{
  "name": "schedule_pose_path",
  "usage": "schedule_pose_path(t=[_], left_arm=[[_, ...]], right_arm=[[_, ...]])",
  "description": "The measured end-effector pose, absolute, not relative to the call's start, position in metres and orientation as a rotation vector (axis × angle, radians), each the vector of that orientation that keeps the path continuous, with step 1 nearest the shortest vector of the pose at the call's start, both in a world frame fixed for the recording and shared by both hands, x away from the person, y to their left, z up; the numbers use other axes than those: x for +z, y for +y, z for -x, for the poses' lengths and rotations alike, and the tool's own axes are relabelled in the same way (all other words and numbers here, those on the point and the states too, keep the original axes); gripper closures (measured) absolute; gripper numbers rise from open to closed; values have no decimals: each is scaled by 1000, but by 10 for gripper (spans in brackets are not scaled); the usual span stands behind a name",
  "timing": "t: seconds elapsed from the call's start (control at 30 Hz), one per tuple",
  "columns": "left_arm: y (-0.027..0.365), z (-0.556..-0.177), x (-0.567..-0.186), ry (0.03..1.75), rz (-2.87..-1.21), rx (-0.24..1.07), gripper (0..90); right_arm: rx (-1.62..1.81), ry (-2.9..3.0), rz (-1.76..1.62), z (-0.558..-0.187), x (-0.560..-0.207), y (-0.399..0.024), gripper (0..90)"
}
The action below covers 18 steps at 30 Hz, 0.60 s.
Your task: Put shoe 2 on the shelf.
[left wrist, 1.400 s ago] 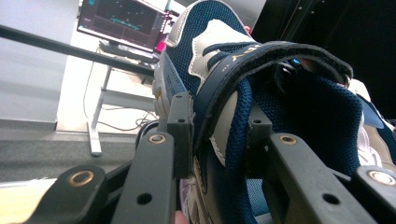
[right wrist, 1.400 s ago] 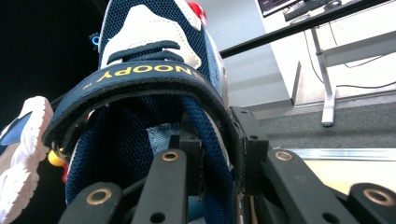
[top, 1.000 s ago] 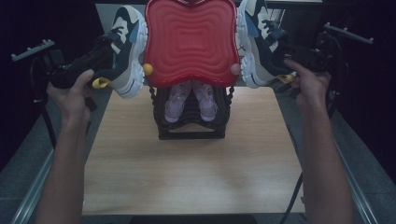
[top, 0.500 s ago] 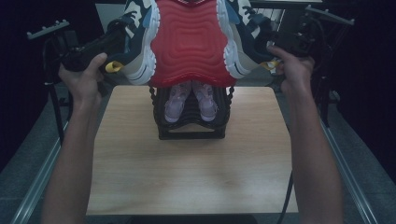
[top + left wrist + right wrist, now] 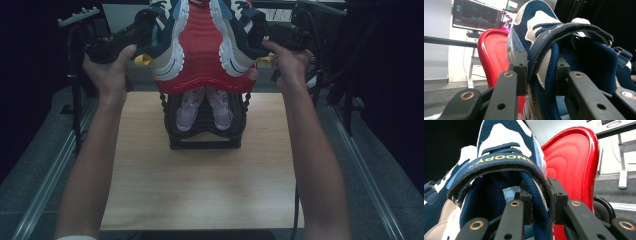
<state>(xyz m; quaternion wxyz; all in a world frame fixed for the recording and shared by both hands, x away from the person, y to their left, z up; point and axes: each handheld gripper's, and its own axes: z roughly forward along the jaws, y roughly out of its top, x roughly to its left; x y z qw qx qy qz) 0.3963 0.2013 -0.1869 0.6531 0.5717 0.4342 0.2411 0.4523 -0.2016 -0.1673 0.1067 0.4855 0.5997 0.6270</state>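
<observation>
Two navy-and-white strap sneakers are held in the air over a red moulded shelf (image 5: 201, 60) that tops a black shoe rack (image 5: 205, 137). My left gripper (image 5: 137, 32) is shut on the left sneaker (image 5: 167, 40), whose sole faces the camera. In the left gripper view the jaws (image 5: 540, 72) pinch the side wall of this sneaker (image 5: 576, 52) beside the red shelf (image 5: 492, 55). My right gripper (image 5: 274, 36) is shut on the right sneaker (image 5: 232, 42). Its jaws (image 5: 541, 195) clamp the collar of that sneaker (image 5: 504, 152), below a strap lettered SNOOPY.
A pair of pink shoes (image 5: 204, 107) sits inside the rack, which stands at the far middle of the wooden table (image 5: 200, 190). Black stands rise at the left (image 5: 75, 95) and right (image 5: 345, 95). Monitors (image 5: 476, 15) glow behind.
Both hands have risen and moved away from me with the sneakers. The shoes have come closer together over the red shelf, covering more of it.
</observation>
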Motion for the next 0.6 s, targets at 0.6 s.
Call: schedule_pose_path(t=[0.6], left_arm=[[184, -413, -197, 1006, -1329, 557, 713]], right_arm=[[1756, 1740, -1453, -463, -179, -196, 761]])
